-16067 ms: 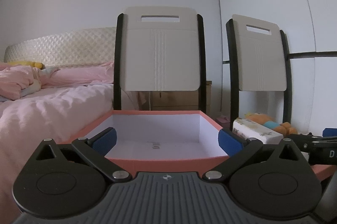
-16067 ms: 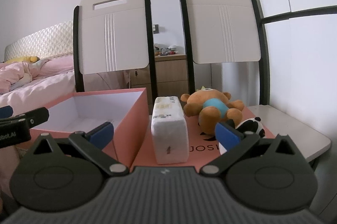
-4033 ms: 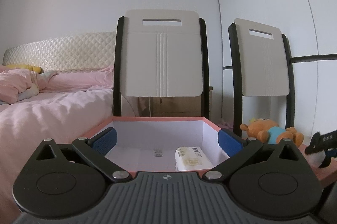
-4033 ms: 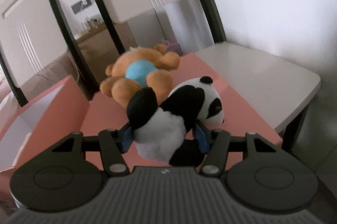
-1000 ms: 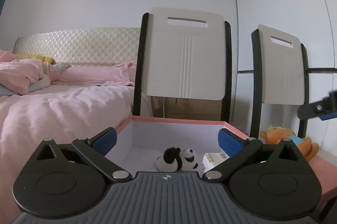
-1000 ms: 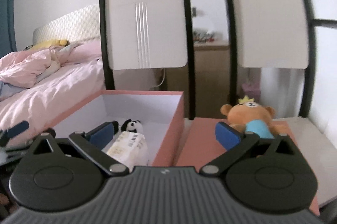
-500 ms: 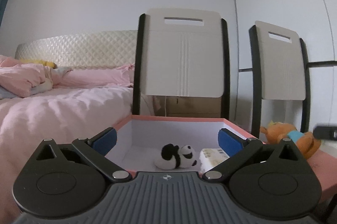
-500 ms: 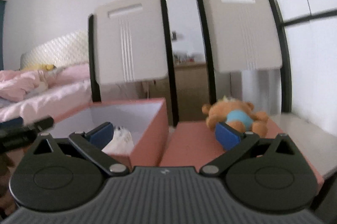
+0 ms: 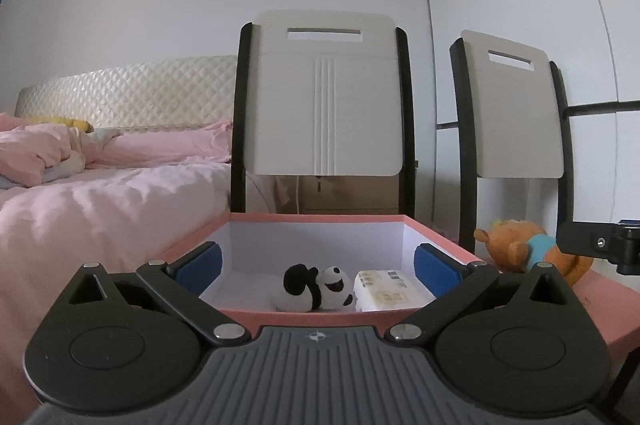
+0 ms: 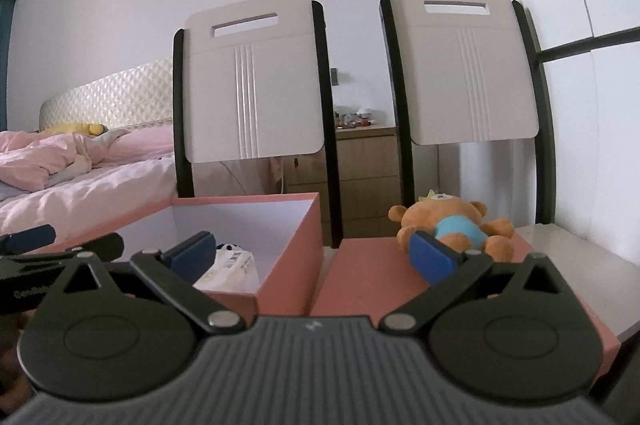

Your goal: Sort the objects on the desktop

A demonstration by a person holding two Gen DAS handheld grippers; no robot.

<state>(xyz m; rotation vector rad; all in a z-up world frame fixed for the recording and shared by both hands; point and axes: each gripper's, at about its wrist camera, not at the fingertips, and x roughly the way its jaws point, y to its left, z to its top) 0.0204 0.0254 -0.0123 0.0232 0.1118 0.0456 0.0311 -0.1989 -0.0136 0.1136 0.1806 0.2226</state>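
1. Inside the pink box point(image 9: 436, 227), the panda toy point(image 9: 316, 287) and the tissue pack point(image 9: 386, 289) lie side by side; the bear toy point(image 10: 452, 225) lies outside, to the box's right, on the pink lid point(image 10: 368, 273).
2. Our right gripper point(image 10: 312, 255) is spread wide and empty, short of the bear; our left gripper point(image 9: 316, 265) idles released before the box.
3. We should straddle the bear's body squarely, pinch gently, then lift clear of the box wall.

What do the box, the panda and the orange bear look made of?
Box: likely cardboard, matte pink outside, white inside, with thin straight walls and crisp corners. Panda: soft plush, with a fuzzy black and white surface and rounded shape. Bear: plush too, with a fuzzy orange pile and a blue fabric middle.
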